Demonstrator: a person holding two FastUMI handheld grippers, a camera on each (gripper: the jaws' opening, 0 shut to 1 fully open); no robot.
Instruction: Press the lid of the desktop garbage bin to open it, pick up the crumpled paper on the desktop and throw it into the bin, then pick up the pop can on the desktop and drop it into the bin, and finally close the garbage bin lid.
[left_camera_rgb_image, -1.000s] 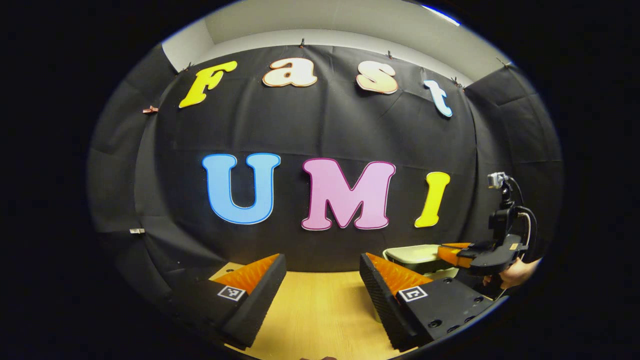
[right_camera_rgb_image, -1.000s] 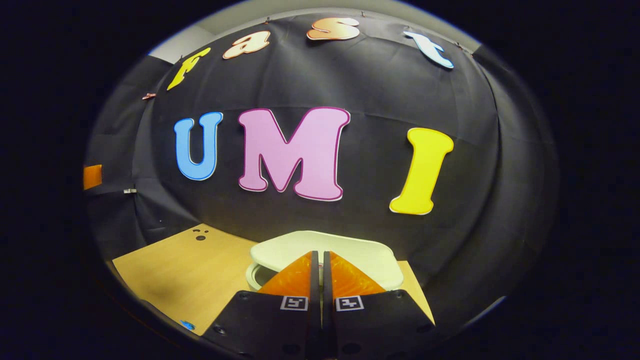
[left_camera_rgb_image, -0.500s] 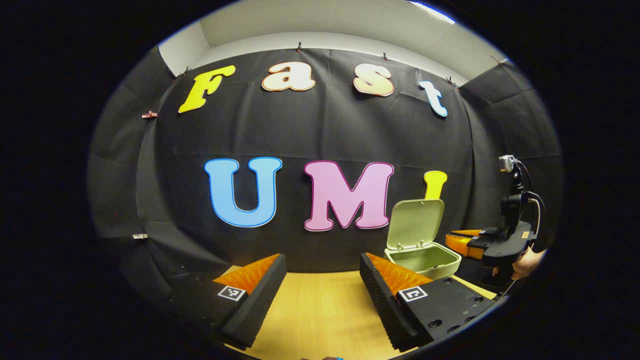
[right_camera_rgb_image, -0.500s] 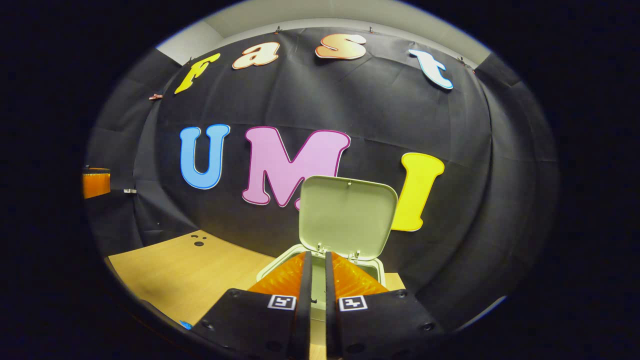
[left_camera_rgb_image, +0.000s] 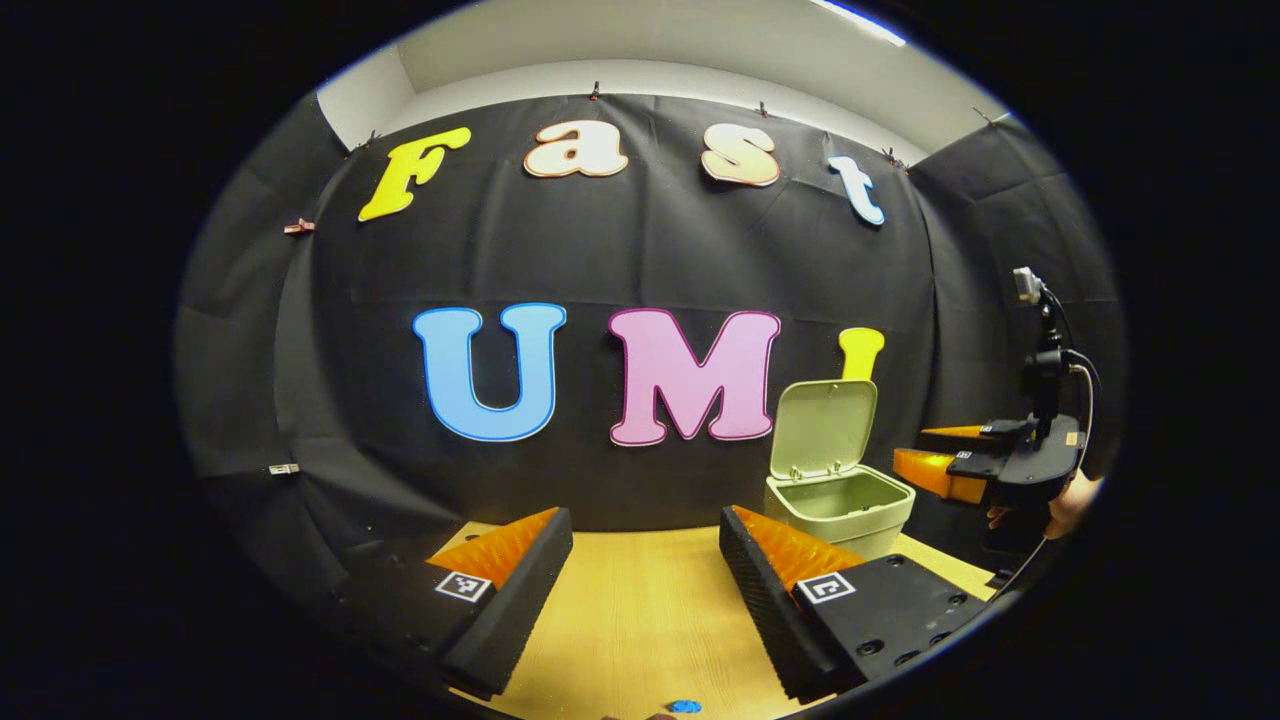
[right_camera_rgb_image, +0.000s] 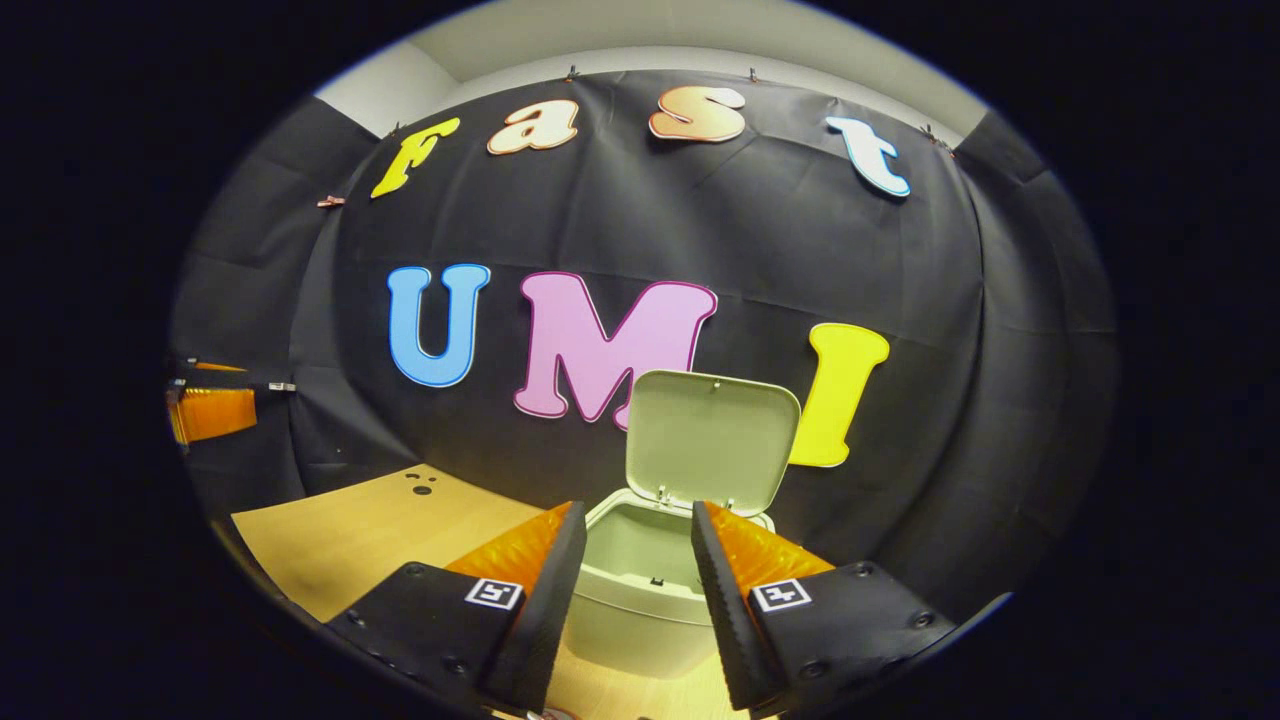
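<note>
Black cloth wall (left_camera_rgb_image: 640, 260) backs a light wooden tabletop (left_camera_rgb_image: 640, 610), with a pale ceiling (left_camera_rgb_image: 640, 45) above.

Bin (right_camera_rgb_image: 640, 590) at far edge of table (right_camera_rgb_image: 380, 530), against wall. Lid (right_camera_rgb_image: 712, 442) up, near vertical, hinged at back rim; inside looks bare. Right gripper (right_camera_rgb_image: 630, 520) above near rim, jaws apart, nothing between them. Left gripper (right_camera_rgb_image: 205, 412) far left, above table's left edge.

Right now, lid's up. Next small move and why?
Probably swing the right tool off the bin to seek the crumpled paper: the lid stands upright, the bin looks empty, and the tool is open, holding nothing.
</note>
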